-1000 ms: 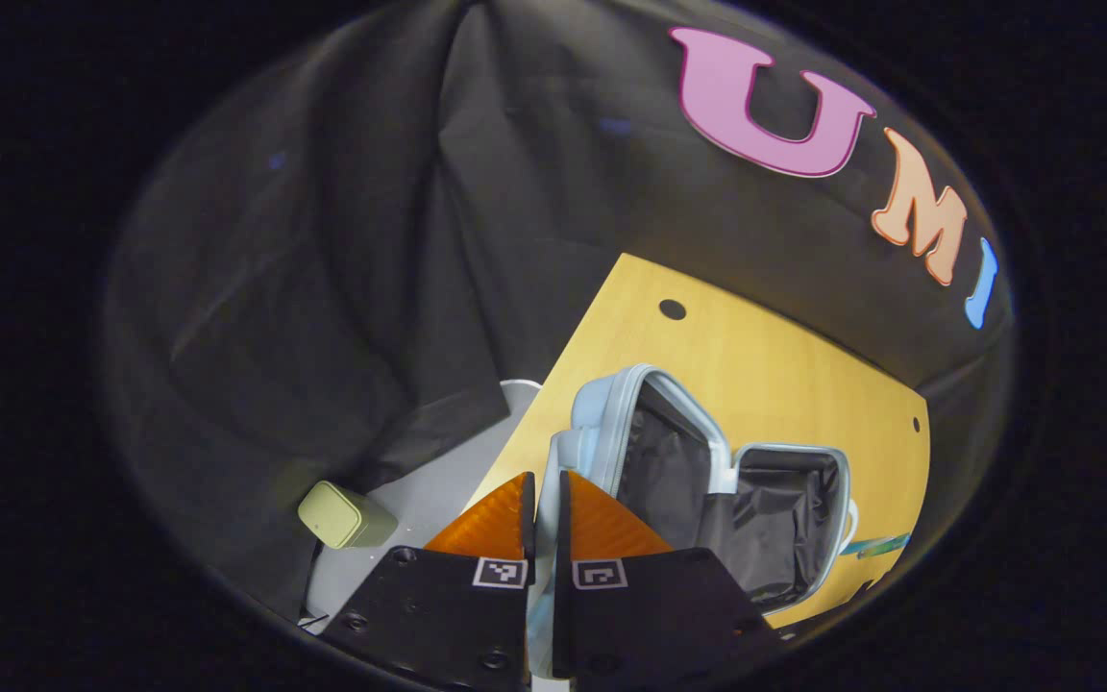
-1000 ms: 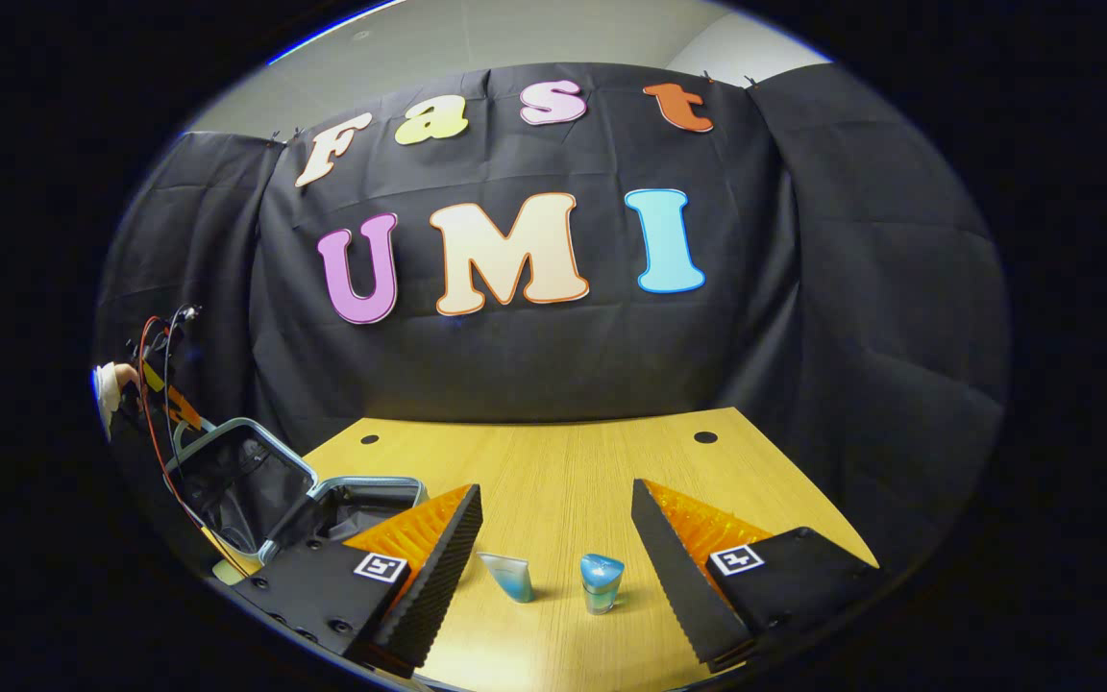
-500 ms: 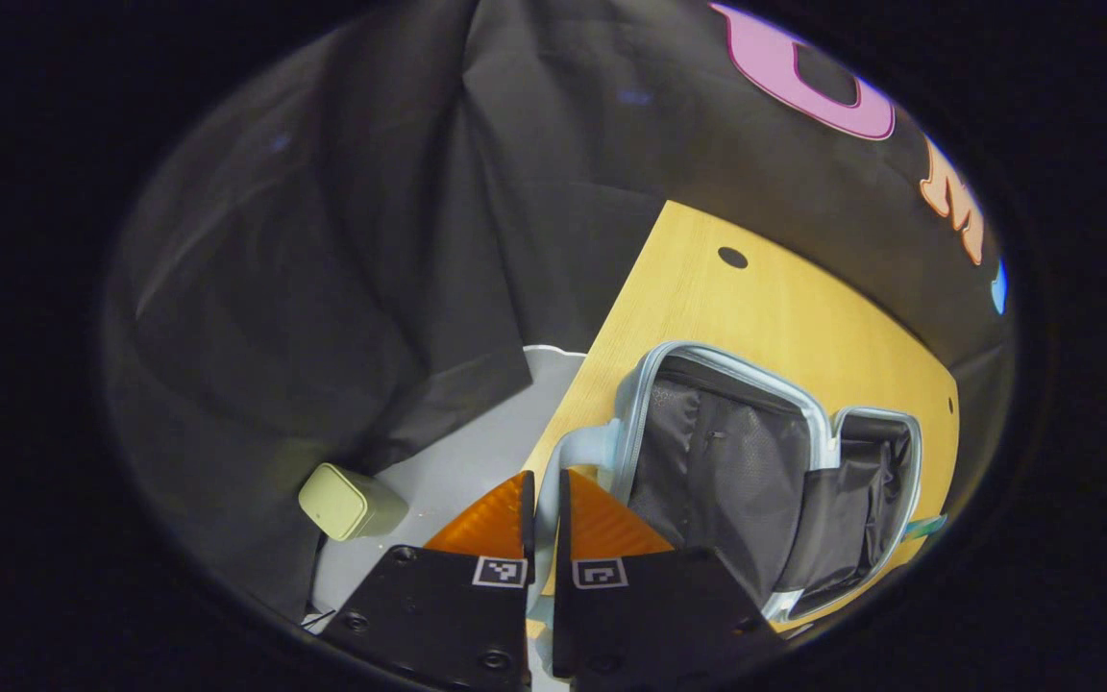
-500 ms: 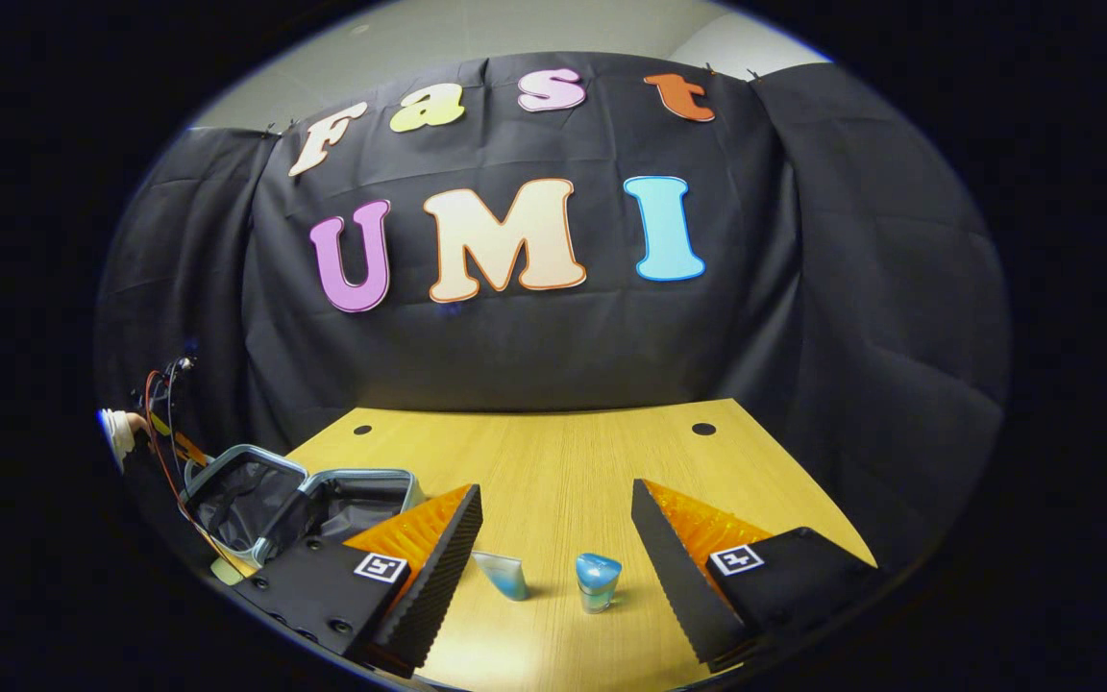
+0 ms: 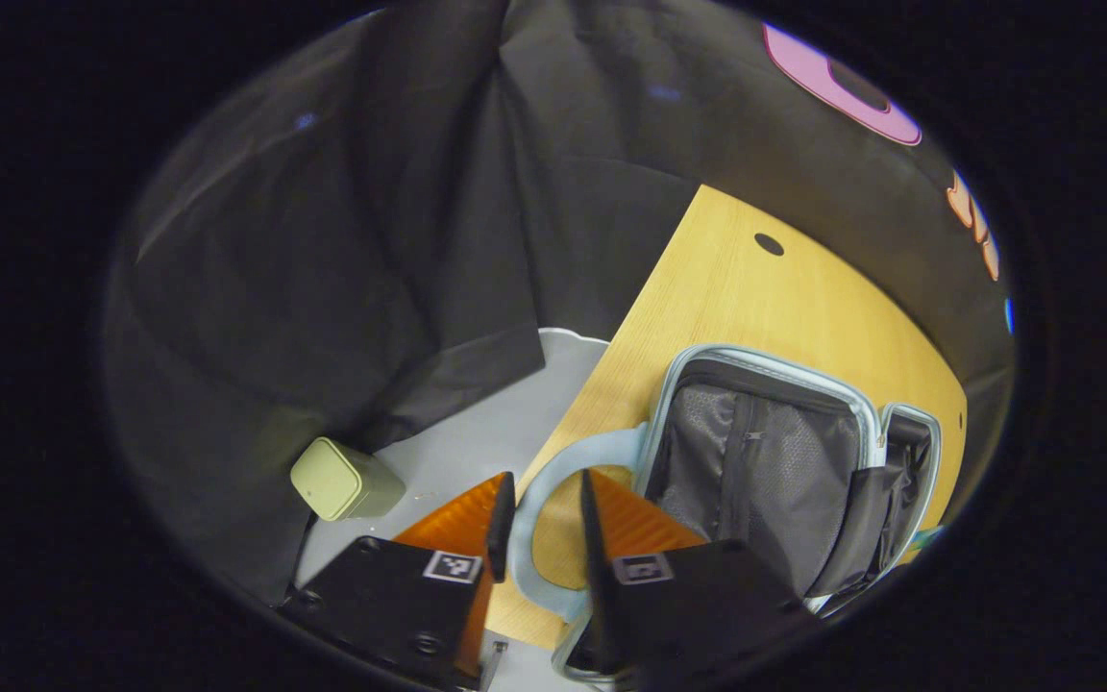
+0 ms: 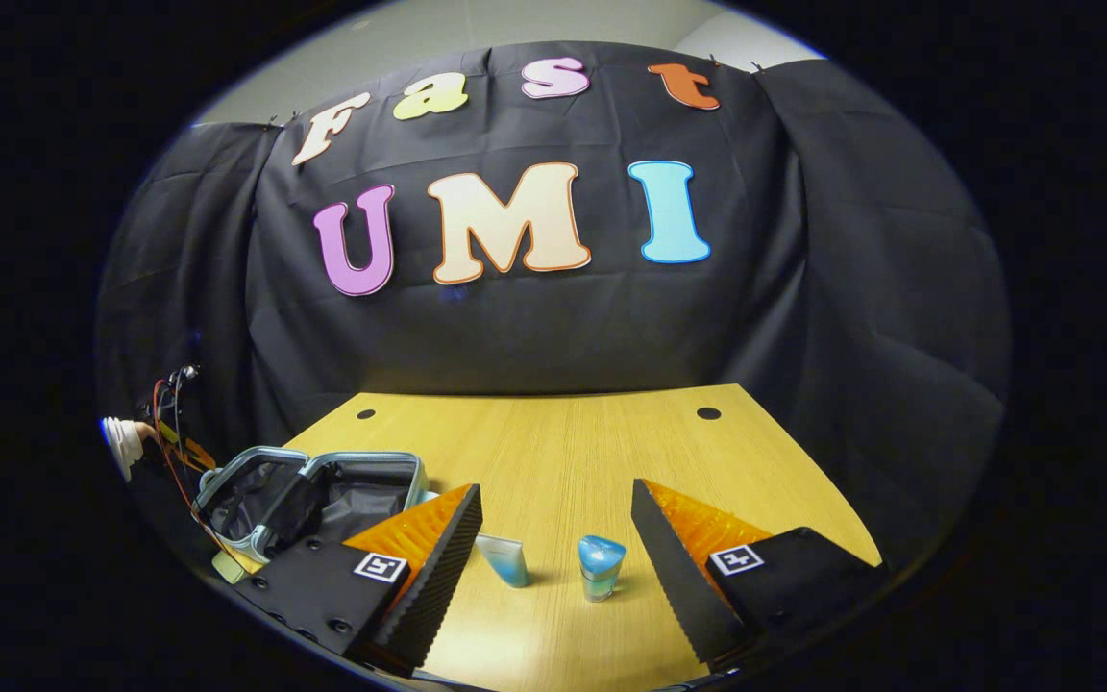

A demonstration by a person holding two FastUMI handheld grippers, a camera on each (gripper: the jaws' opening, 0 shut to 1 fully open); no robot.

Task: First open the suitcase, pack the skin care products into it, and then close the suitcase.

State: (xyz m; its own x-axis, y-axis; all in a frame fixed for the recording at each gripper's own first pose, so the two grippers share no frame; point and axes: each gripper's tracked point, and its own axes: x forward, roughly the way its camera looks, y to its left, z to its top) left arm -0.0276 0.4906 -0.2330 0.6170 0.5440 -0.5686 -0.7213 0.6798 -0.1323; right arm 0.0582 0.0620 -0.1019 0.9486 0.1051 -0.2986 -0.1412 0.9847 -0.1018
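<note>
The light-blue suitcase (image 5: pixel 765 461) lies open on the wooden table (image 5: pixel 755 308), its grey mesh lining facing up. Its looped handle (image 5: pixel 518 538) runs between the parted fingers of my left gripper (image 5: pixel 542 481), which is open and does not press on it. In the right gripper view the suitcase (image 6: pixel 323 490) sits at the table's left, with the left gripper (image 6: pixel 169 432) and a hand (image 6: pixel 119 444) beyond it. My right gripper (image 6: pixel 553 505) is open above the table (image 6: pixel 563 452). A blue tube (image 6: pixel 505 560) and a small blue-capped bottle (image 6: pixel 602 567) stand between its fingers, untouched.
A pale green box (image 5: pixel 337 478) sits on the grey floor (image 5: pixel 477 452) left of the table's edge. The suitcase lies close to that edge. Black cloth walls close the booth behind and to both sides. Bare wood stretches behind the two products.
The suitcase lid has swung down from half-raised to lying flat. My left gripper, shut on the handle before, has parted its fingers. The right gripper has barely moved.
</note>
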